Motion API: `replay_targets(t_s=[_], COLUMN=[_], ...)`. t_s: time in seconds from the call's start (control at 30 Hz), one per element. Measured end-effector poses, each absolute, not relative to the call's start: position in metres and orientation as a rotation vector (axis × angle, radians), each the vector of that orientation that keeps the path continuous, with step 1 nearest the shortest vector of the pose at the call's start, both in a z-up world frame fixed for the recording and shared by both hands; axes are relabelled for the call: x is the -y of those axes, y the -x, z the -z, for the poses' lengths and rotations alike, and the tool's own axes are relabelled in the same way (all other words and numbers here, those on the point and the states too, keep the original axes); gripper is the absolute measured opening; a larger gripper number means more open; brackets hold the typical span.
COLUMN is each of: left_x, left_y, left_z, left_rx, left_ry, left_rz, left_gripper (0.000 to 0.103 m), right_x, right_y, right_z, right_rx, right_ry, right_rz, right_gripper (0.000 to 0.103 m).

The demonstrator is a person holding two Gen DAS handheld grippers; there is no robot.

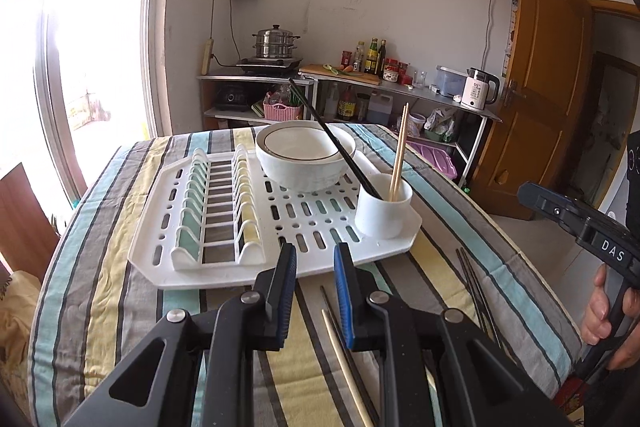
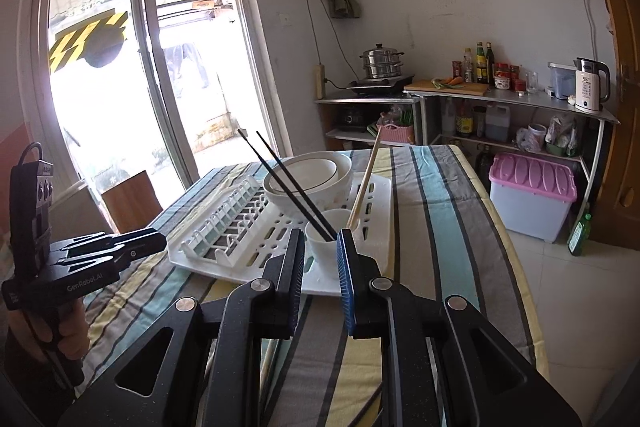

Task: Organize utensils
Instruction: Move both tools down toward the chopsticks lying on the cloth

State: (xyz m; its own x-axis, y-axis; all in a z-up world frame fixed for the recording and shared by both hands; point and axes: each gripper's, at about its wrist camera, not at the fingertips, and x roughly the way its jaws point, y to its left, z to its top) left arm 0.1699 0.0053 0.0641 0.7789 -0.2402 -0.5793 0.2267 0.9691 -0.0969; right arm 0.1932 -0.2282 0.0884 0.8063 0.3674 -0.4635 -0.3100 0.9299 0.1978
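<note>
A white drying rack (image 1: 224, 275) lies on the striped tablecloth (image 1: 100, 287). On it sit a white bowl (image 1: 306, 155) and a white cup (image 1: 384, 205) that holds black chopsticks (image 1: 328, 139) and wooden chopsticks (image 1: 400, 151). Loose on the cloth lie a wooden chopstick (image 1: 344, 359), a black one (image 1: 332, 307) and a black pair (image 1: 476, 291). My left gripper (image 1: 315, 255) hovers open at the rack's near edge, nothing between its fingers. My right gripper (image 2: 320, 247) is open and empty too, just short of the cup (image 2: 326, 247). Each wrist view catches the other gripper from the side: right gripper (image 1: 528, 195), left gripper (image 2: 154, 247).
A brown chair back (image 2: 132, 203) stands at the table's left by the sliding glass door. Behind the table are metal shelves with a steamer pot (image 1: 276, 41), bottles and a kettle (image 1: 478, 87). A pink-lidded box (image 2: 532, 195) and a green bottle (image 2: 578, 235) stand on the floor at right.
</note>
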Motion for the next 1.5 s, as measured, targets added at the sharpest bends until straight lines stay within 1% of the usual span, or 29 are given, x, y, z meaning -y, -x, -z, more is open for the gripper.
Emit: replay_targets(t_s=[0.2,0.5,0.77,1.13,1.5], left_x=[-0.011,-0.013,-0.009,0.014,0.020], left_y=[-0.145,-0.154,-0.177,-0.232,-0.259], left_z=[-0.038,-0.010,0.006,0.020,0.036], left_rx=[-0.677,-0.764,-0.839,-0.933,-0.975], left_ry=[0.021,0.044,0.055,0.007,-0.009], left_rz=[0.255,0.241,0.246,0.315,0.319], left_gripper=[0.019,0.019,0.019,0.019,0.019], right_x=[0.213,0.192,0.182,0.166,0.149], right_y=[-0.169,-0.172,-0.190,-0.237,-0.268], right_z=[-0.066,-0.041,-0.019,0.007,0.032], right_rx=[-0.571,-0.649,-0.739,-0.879,-0.967], right_ry=[-0.088,-0.039,-0.026,-0.037,0.015], right_rz=[-0.398,-0.427,-0.417,-0.410,-0.406], right_gripper=[0.017,0.017,0.017,0.017,0.017])
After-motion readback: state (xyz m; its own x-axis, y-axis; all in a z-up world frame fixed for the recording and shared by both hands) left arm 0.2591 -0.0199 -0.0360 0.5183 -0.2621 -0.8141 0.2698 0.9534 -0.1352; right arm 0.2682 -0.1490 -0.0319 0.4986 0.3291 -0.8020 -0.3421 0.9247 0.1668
